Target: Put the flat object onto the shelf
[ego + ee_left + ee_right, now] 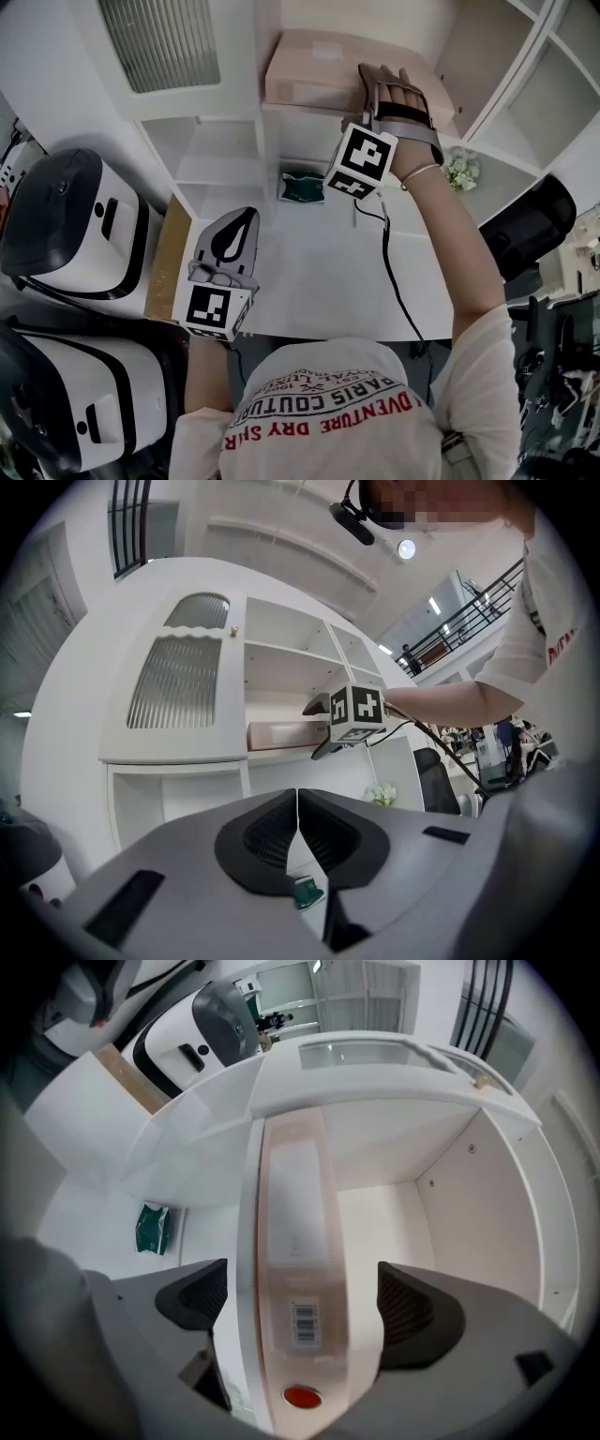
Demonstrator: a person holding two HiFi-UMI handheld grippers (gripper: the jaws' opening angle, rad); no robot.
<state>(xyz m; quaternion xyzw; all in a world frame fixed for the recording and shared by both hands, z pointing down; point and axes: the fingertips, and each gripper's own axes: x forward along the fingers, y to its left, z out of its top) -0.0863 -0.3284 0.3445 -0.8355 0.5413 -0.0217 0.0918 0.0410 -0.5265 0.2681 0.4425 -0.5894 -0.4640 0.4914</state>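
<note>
The flat pinkish box (309, 70) lies on the white shelf (281, 114) of the cabinet, its barcode label and a red dot facing the right gripper view (295, 1241). My right gripper (370, 84) is up at the shelf with its jaws spread wide on either side of the box's near end (300, 1297). A gap shows between each pad and the box. My left gripper (234, 234) hangs lower over the white table, shut with nothing between its pads (298, 832). In the left gripper view the box (281, 735) sits on the shelf beside the right gripper's marker cube.
A green packet (302, 186) lies on the table under the shelf. Two white-and-black machines (66, 225) (75, 394) stand at the left beside a cardboard strip (169, 248). Small flowers (461, 169) and a black chair (525, 225) are at the right.
</note>
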